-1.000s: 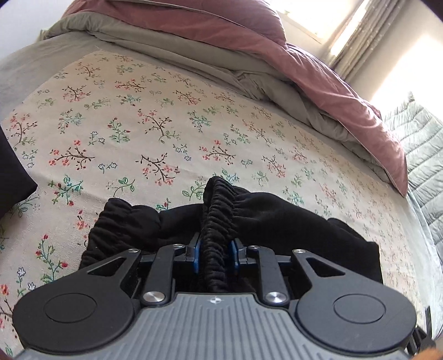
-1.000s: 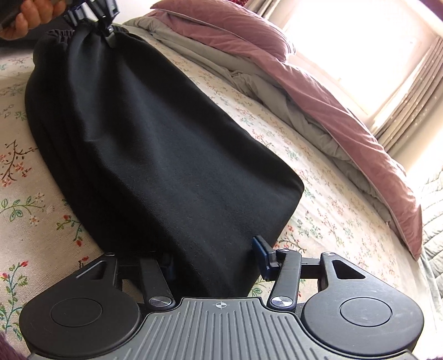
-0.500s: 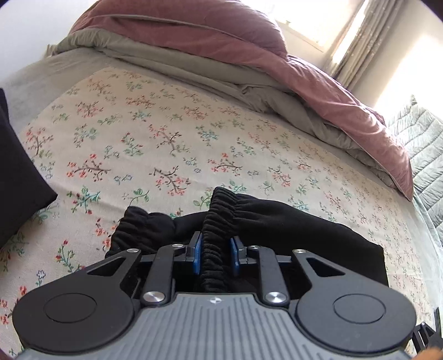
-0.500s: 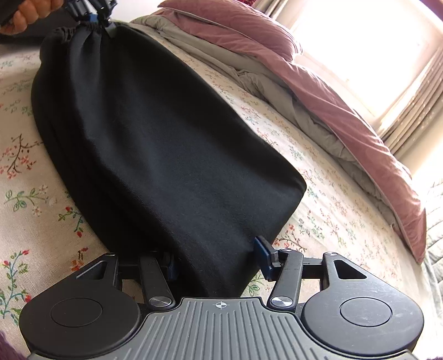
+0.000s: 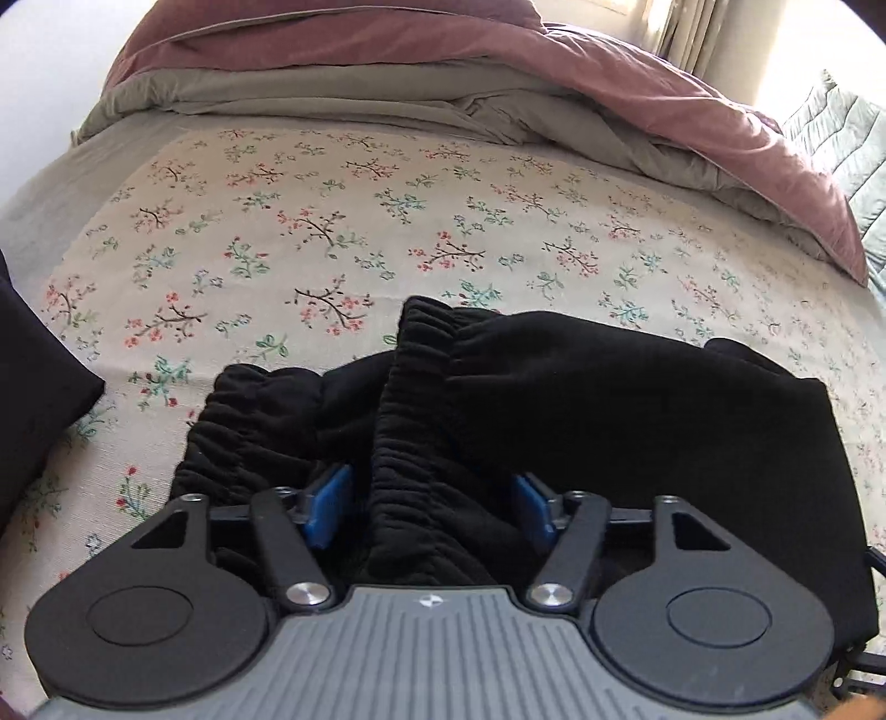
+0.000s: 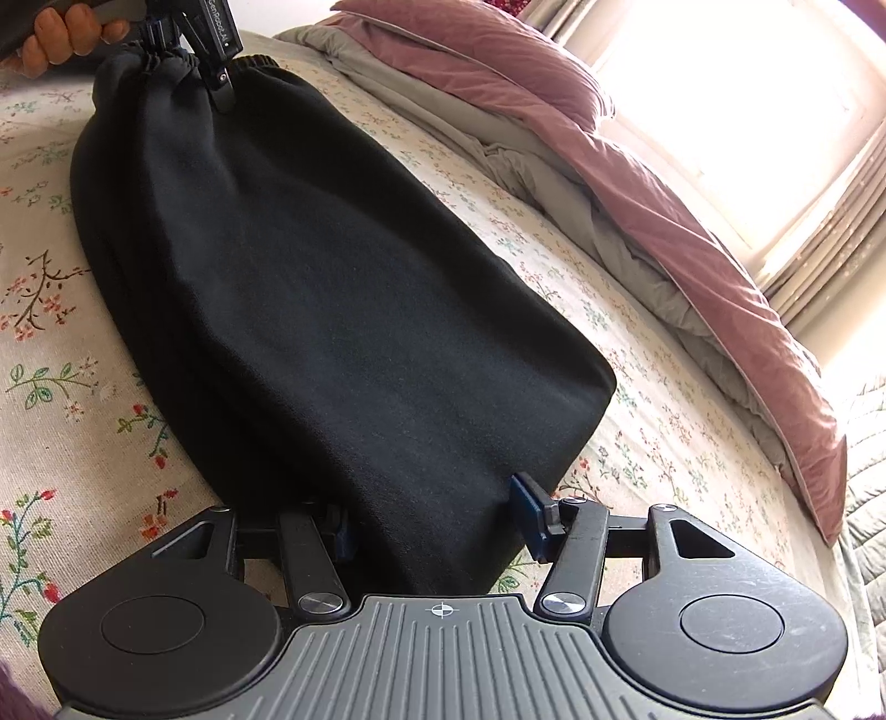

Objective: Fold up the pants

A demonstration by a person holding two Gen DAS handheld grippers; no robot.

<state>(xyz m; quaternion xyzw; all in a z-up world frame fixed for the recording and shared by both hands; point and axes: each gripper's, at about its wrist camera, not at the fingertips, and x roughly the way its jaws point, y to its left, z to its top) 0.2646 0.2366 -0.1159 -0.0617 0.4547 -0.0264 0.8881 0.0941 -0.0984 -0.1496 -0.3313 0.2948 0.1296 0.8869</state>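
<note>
The black pants [image 6: 332,310] lie folded lengthwise on the floral bed sheet [image 5: 332,232]. In the left wrist view the gathered elastic waistband [image 5: 410,421] runs between the blue pads of my left gripper [image 5: 429,507], whose jaws stand apart around it. In the right wrist view my right gripper [image 6: 437,520] is open with the folded end of the pants between its jaws. The left gripper [image 6: 188,33], held by a hand, shows at the waistband at the far end.
A pink and grey duvet [image 5: 498,72] is piled along the far side of the bed; it also shows in the right wrist view [image 6: 637,183]. A black fabric piece [image 5: 33,387] lies at the left edge. A bright window [image 6: 747,94] with curtains is at right.
My left gripper has opened: its pads were pinching the waistband and now stand apart. The view has dropped closer to the bed. The right gripper stayed open and hardly moved.
</note>
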